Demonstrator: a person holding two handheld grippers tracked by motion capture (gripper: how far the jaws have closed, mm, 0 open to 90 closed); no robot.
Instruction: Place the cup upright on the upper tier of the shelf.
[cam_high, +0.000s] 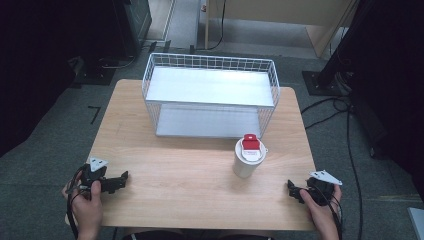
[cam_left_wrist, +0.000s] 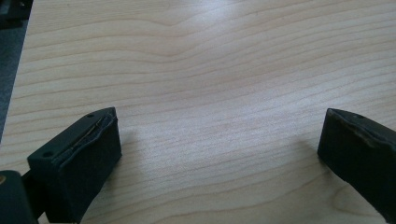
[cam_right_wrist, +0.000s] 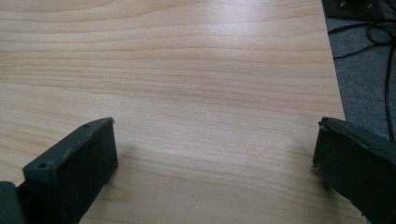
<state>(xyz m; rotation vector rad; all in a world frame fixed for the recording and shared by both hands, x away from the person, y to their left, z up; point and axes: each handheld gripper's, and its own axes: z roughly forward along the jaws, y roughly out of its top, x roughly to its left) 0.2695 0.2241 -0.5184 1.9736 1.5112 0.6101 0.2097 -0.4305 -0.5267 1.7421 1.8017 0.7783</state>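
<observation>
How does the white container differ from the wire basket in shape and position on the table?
The white container is a small upright cylinder with a red lid; the wire basket is a wide open rectangular rack. The container stands near the right gripper; the basket sits at the far edge. Both are white.

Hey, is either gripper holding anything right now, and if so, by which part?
Nothing is held. The left gripper and the right gripper are both open over bare table, and the white canister stands untouched, apart from both.
</observation>
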